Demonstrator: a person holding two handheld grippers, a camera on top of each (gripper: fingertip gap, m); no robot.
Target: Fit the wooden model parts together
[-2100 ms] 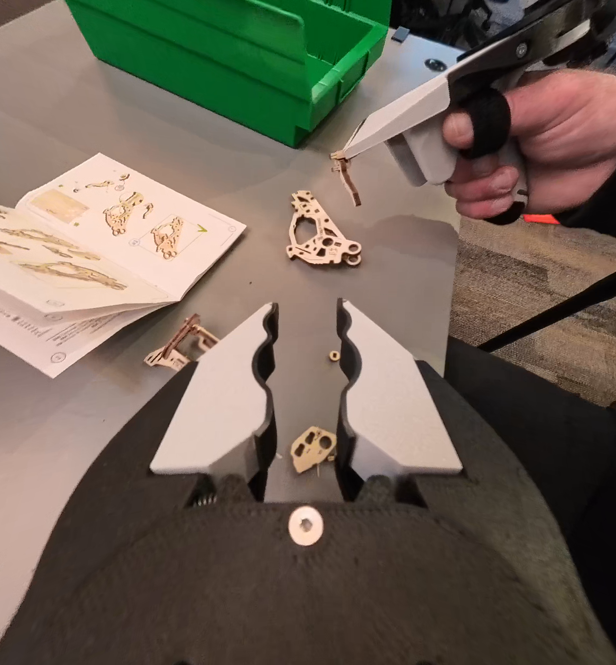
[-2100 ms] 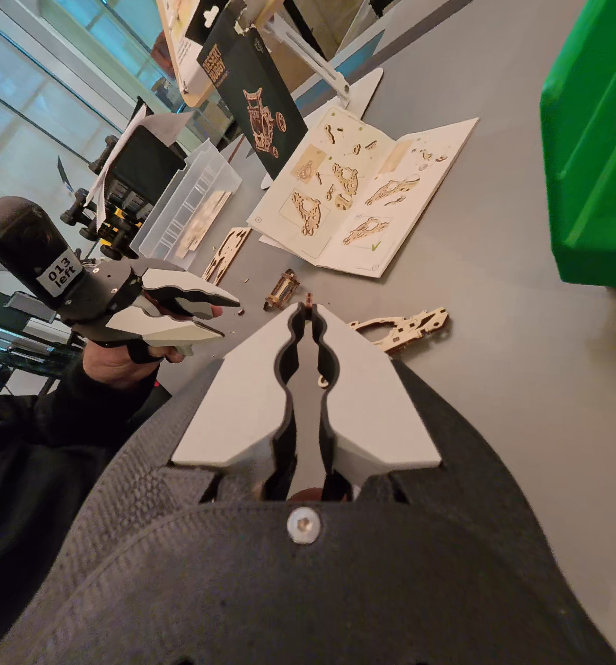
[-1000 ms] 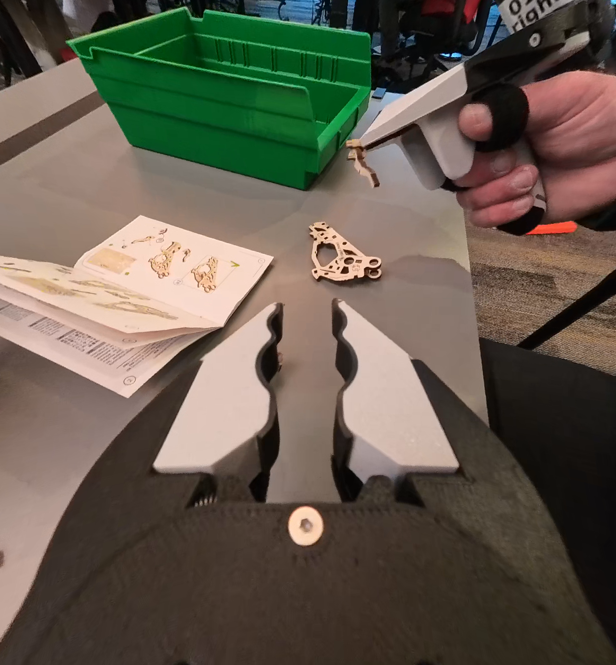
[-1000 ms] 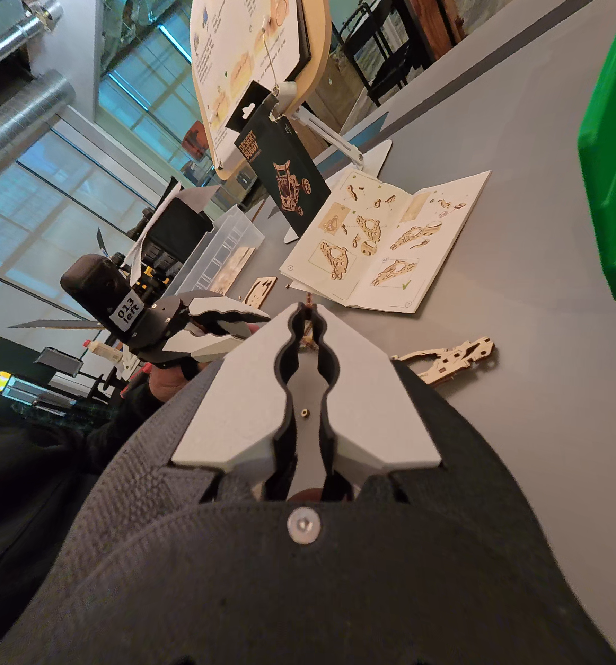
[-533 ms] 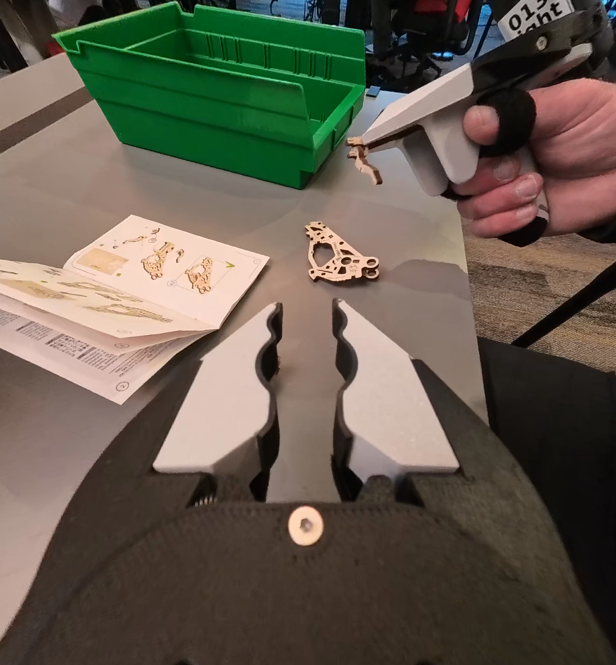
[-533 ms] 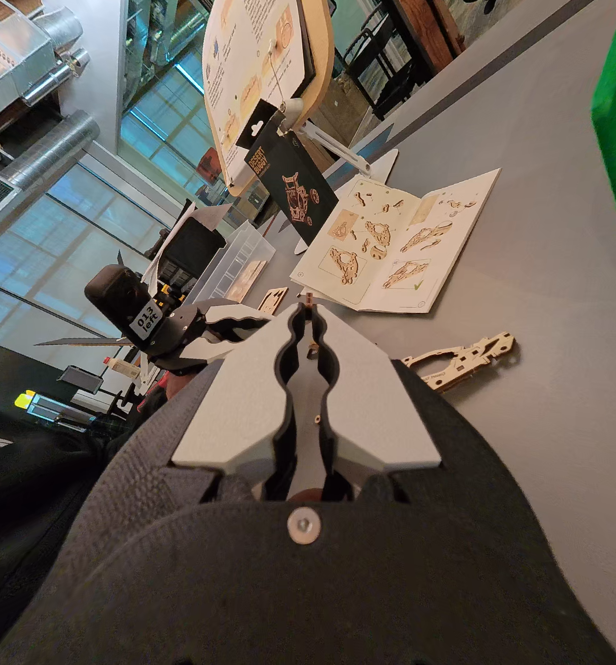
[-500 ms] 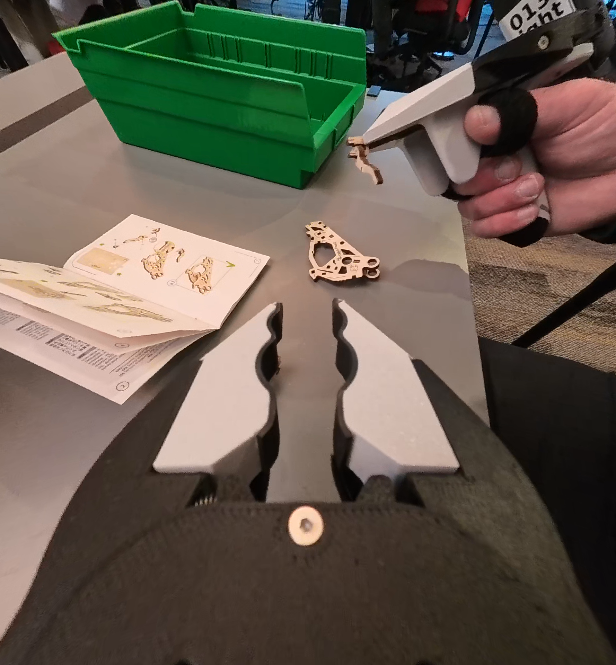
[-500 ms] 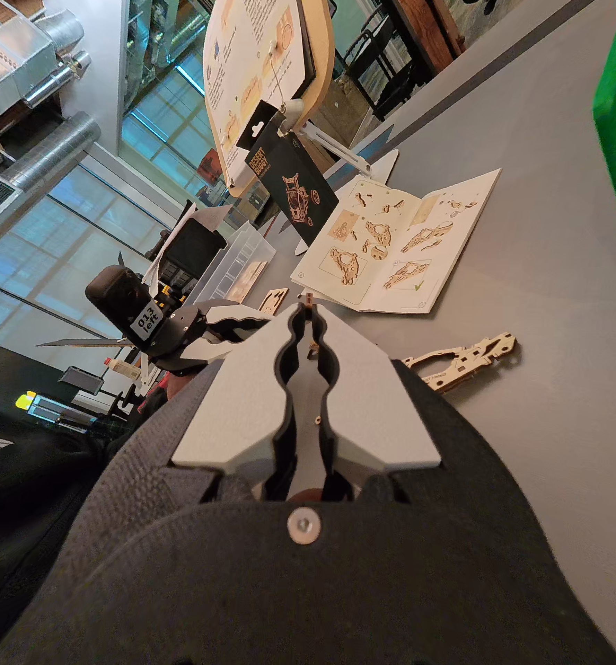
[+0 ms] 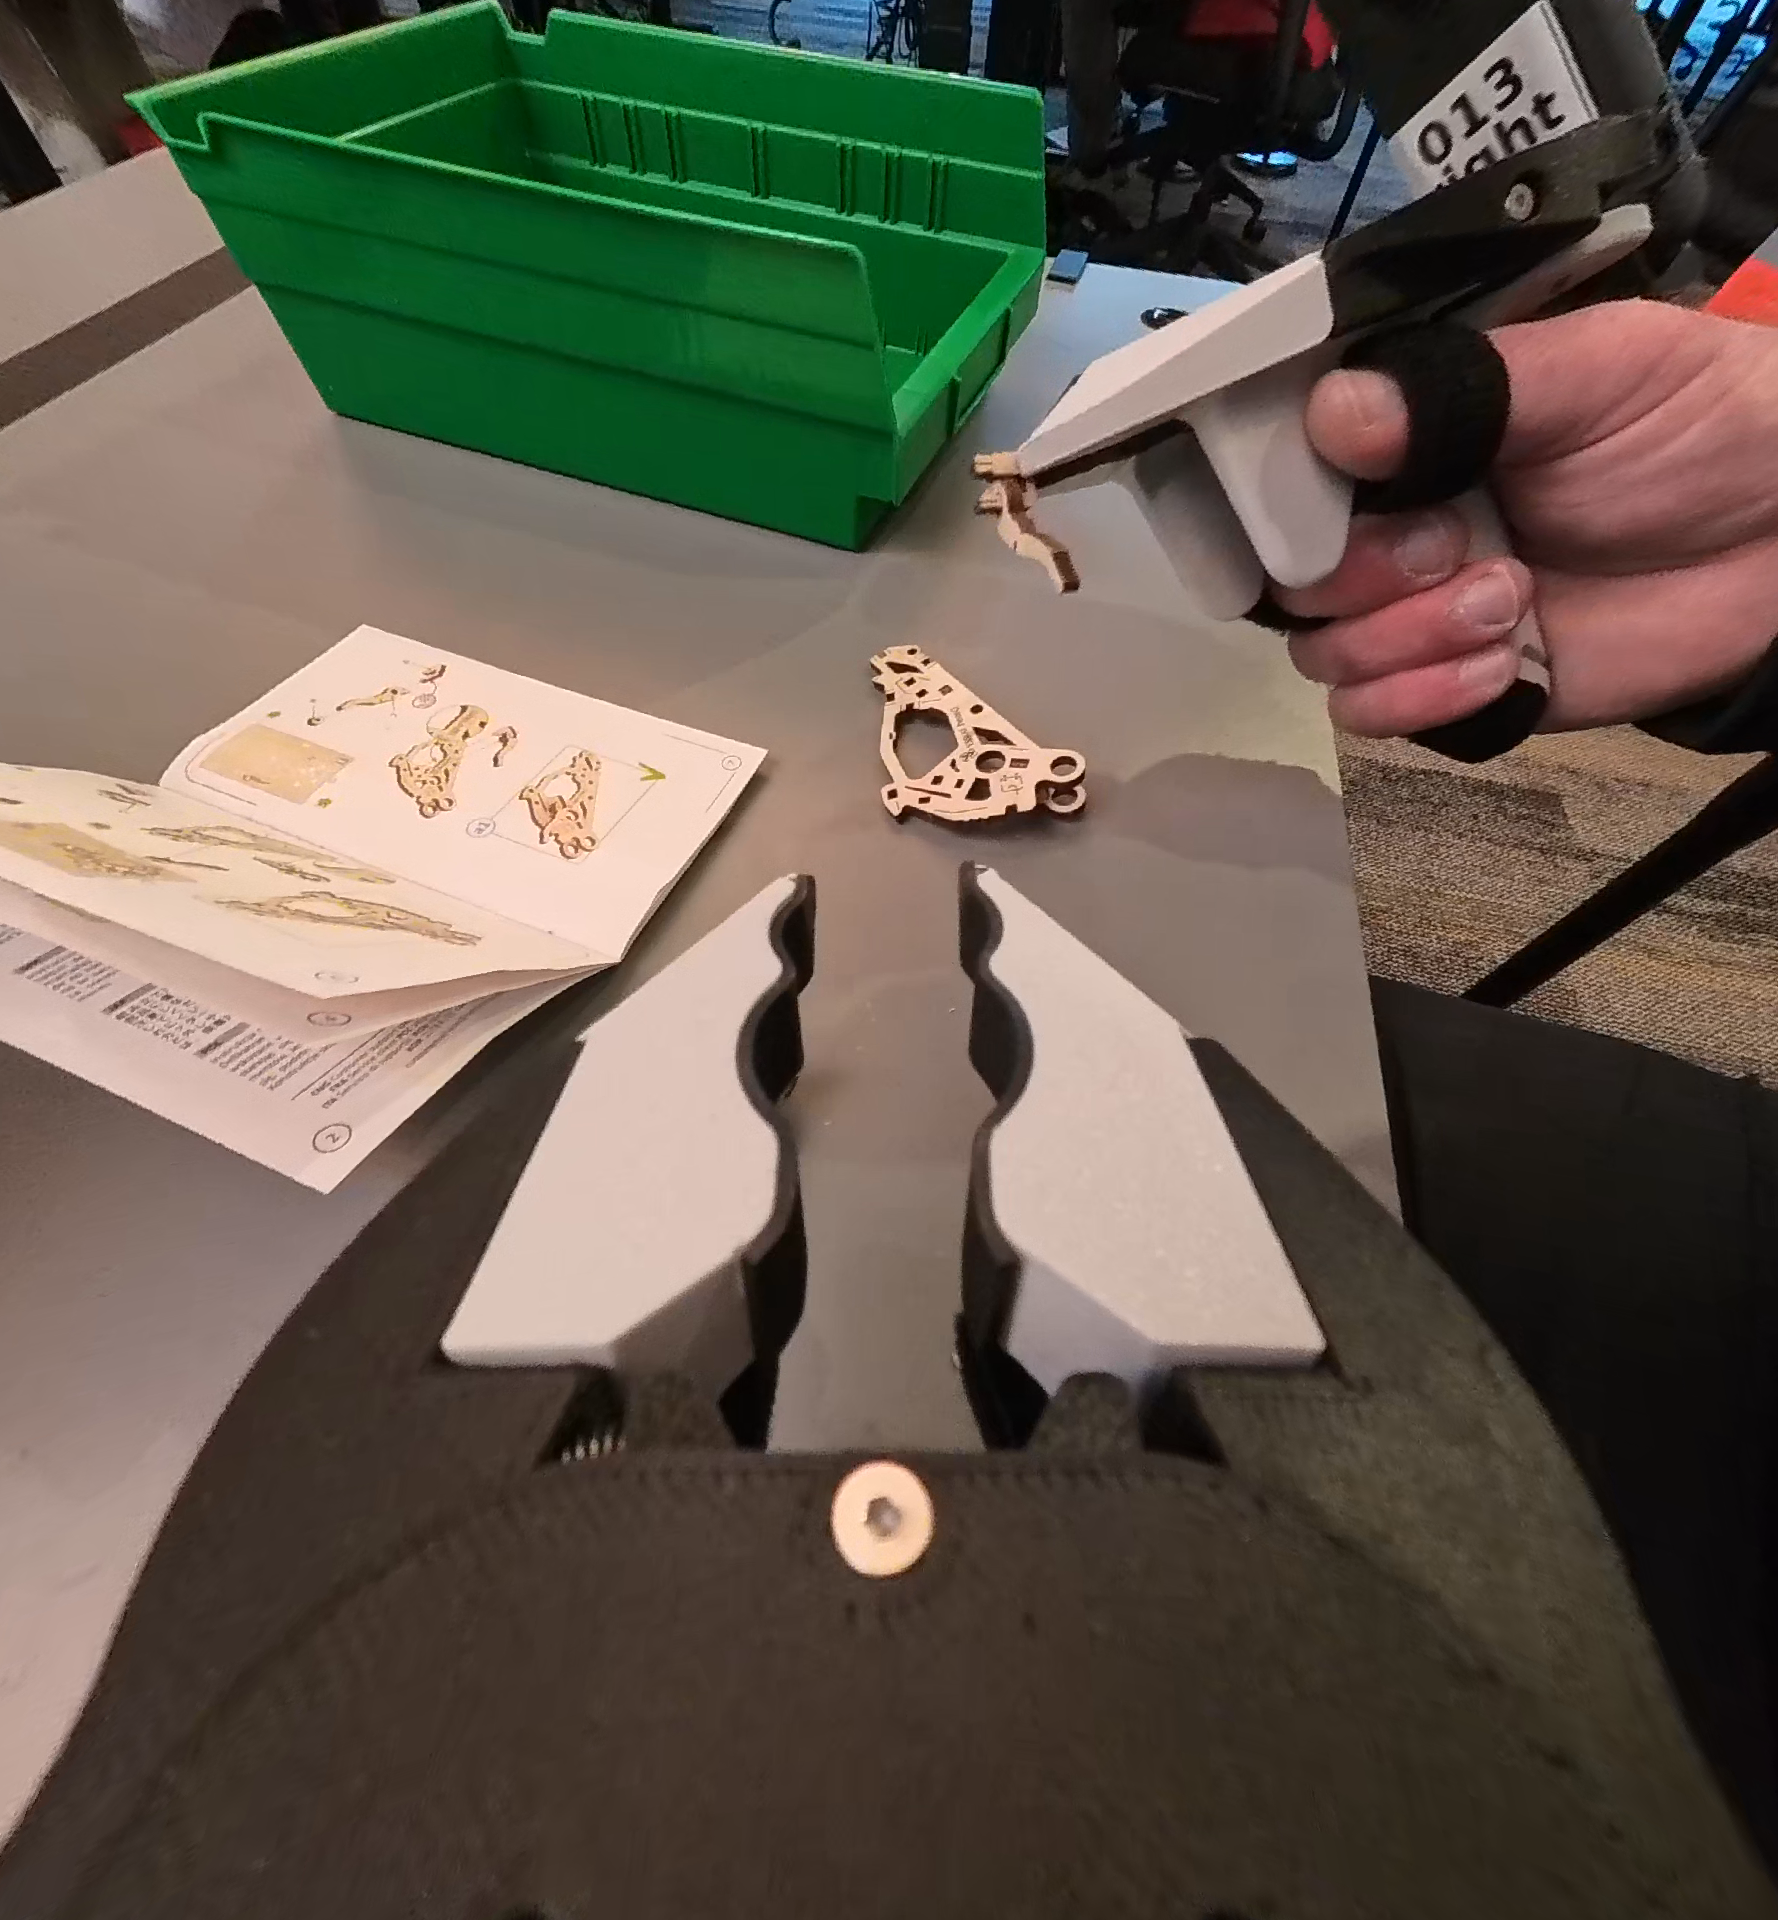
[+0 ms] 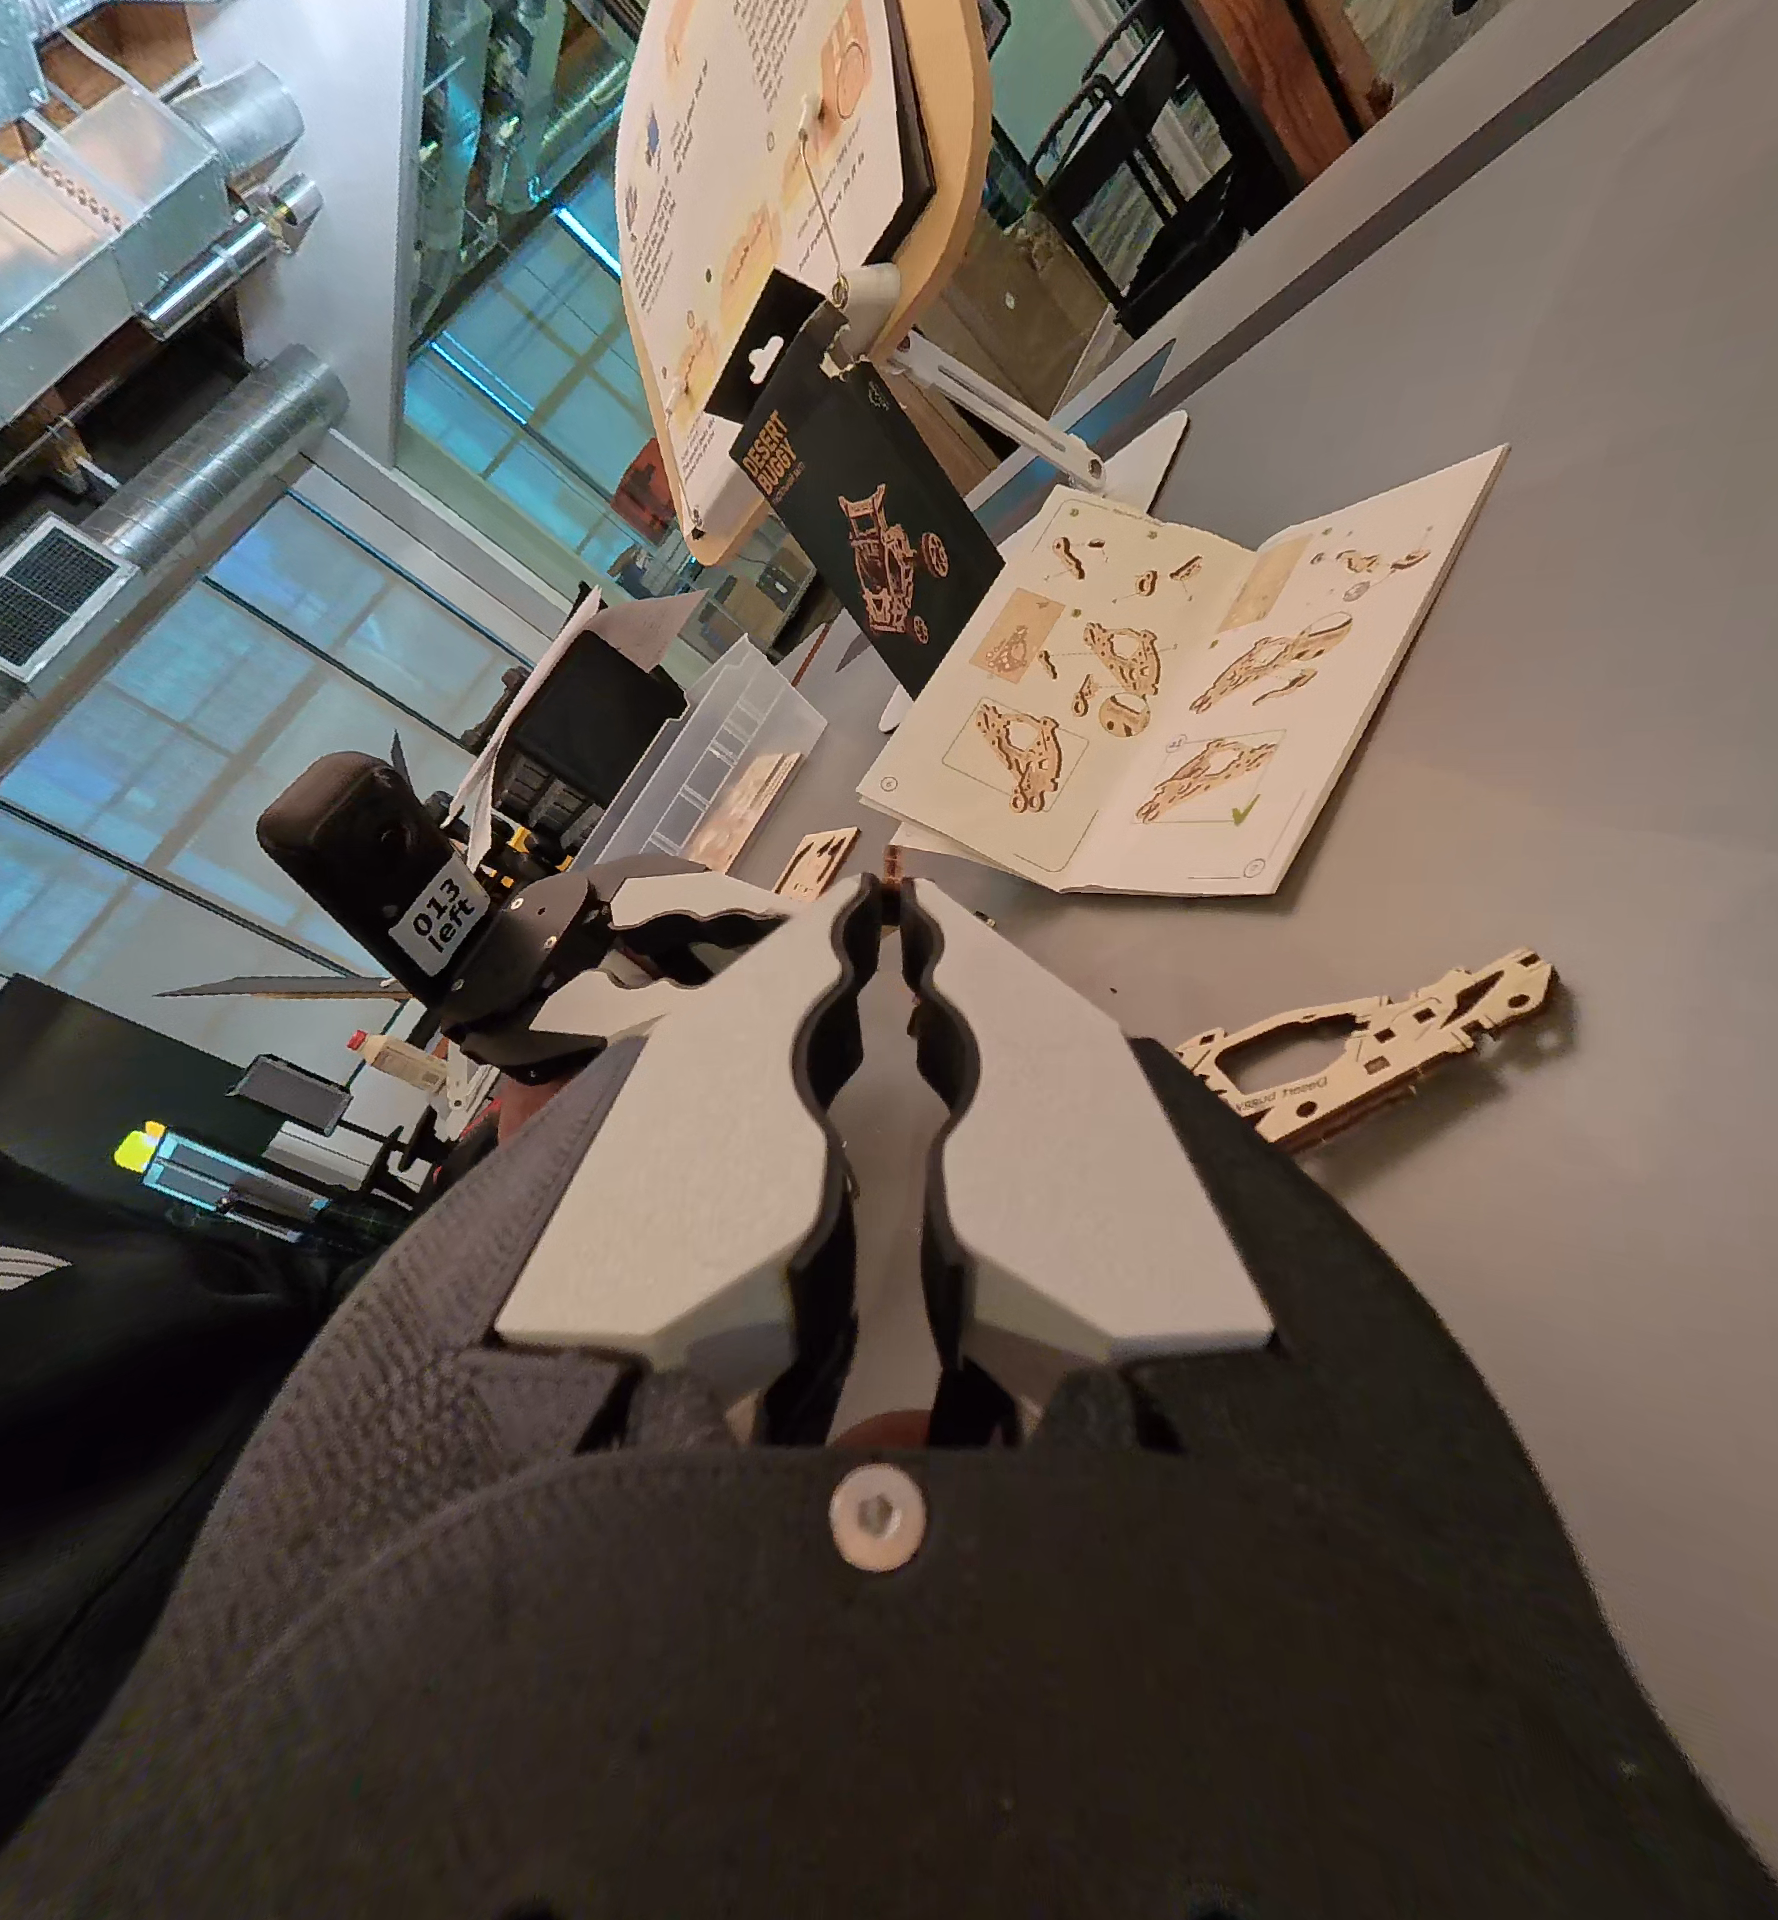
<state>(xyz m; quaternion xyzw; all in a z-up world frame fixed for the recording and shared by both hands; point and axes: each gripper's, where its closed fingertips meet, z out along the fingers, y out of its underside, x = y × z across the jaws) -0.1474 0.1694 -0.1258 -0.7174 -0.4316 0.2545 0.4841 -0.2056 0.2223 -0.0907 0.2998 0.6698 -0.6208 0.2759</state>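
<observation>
A flat wooden frame part (image 9: 968, 750) lies on the grey table (image 9: 449, 540), just beyond my left gripper (image 9: 885, 883), which is open and empty above the table. The frame part also shows in the right wrist view (image 10: 1373, 1049). My right gripper (image 10: 890, 883) is shut on a small curved wooden part (image 10: 890, 871), seen edge-on at its tips. The left wrist view shows that gripper (image 9: 1020, 462) in the air, near the green bin, with the small part (image 9: 1025, 525) hanging from its tips.
A green bin (image 9: 604, 260) stands at the table's far side. An open instruction booklet (image 9: 345, 862) lies left of the frame part. A clear tray (image 10: 719, 758), a wooden sheet piece (image 10: 817, 857) and a card stand (image 10: 802, 239) lie farther off. The table edge (image 9: 1352, 935) is to the right. Spacing between my two grippers at the tips: around 9 centimeters.
The left gripper has pulled back and risen, so the bin shows more fully. The right gripper has stayed shut on the small part, lifting slightly.
</observation>
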